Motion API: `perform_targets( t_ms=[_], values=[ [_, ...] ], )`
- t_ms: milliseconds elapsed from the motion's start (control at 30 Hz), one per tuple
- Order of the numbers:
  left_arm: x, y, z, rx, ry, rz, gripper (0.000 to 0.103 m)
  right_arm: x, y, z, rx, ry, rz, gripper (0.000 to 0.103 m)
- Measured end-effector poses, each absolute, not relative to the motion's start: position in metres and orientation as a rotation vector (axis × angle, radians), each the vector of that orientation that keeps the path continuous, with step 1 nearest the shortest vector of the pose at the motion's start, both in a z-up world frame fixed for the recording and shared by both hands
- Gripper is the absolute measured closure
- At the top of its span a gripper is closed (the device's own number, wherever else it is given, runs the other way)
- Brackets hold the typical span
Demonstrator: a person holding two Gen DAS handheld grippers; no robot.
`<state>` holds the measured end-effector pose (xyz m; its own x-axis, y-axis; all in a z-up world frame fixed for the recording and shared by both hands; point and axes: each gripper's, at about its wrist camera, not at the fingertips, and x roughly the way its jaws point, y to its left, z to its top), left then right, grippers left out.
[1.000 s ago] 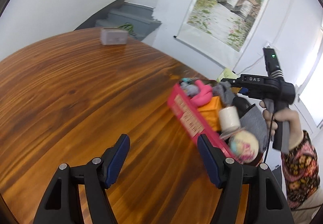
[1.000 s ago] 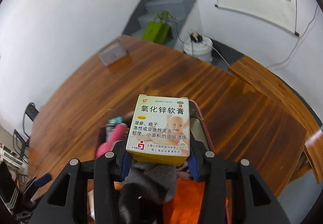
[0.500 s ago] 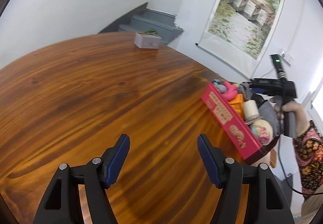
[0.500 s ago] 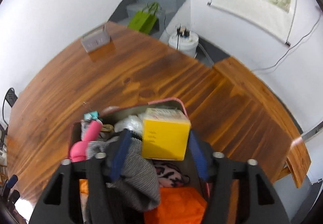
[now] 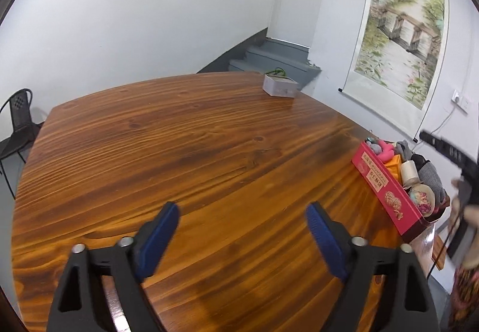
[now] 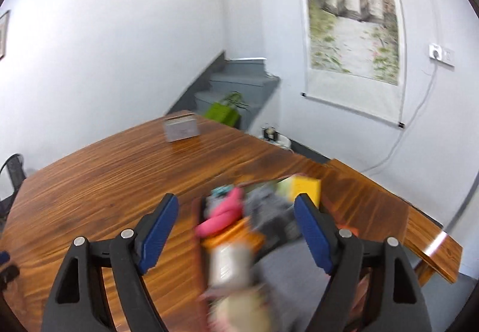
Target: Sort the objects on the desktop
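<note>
Nothing is held between the blue pads of the left gripper (image 5: 242, 222), whose jaws are opening wide over bare tabletop (image 5: 185, 158). Well to the right of its jaws, at the table's edge, a red box (image 5: 389, 192) is seen — packed with a patterned ball (image 5: 422, 195), a white spool (image 5: 409, 171), grey cloth (image 5: 431, 179), an orange box (image 5: 392, 161) and a pink toy (image 5: 386, 149). Just beyond the box, the right gripper's black body (image 5: 449, 149) and the hand (image 5: 470, 227) on it are caught, blurred.

The jaws of the right gripper (image 6: 236, 213) are opening too, with nothing pressed between the pads; the box's contents lie below and between them, smeared by motion. A yellow carton (image 6: 305, 186) is seen among them, just ahead of the right-hand pad, beside the pink toy (image 6: 224, 212) and grey cloth (image 6: 269, 206).

Far ahead of both pairs of jaws, a small grey box (image 5: 280, 86) stands alone near the table's far edge. Only the right view shows the yellow carton, a green bag (image 6: 223, 113) — on the floor past the table — and a wooden bench (image 6: 419, 212) to the right.
</note>
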<state>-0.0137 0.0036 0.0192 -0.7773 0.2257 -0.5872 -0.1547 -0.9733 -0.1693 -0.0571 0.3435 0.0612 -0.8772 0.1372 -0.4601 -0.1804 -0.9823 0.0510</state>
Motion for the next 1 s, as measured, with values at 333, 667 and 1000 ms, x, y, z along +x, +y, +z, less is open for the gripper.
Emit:
perform_targets(
  t_ms=[333, 667, 1000],
  values=[
    [0.014, 0.005, 0.031, -0.861, -0.033, 2.802, 0.001, -0.013, 0.309, 0.04, -0.712, 0.195, 2.876, 0.02],
    [0.02, -0.024, 0.027, -0.916, -0.196, 2.83, 0.001, 0.007, 0.293, 0.05, -0.647, 0.282, 2.911, 0.02],
    [0.031, 0.007, 0.031, -0.878, -0.063, 2.871, 0.001, 0.019, 0.291, 0.041, -0.698, 0.226, 2.884, 0.02]
  ],
)
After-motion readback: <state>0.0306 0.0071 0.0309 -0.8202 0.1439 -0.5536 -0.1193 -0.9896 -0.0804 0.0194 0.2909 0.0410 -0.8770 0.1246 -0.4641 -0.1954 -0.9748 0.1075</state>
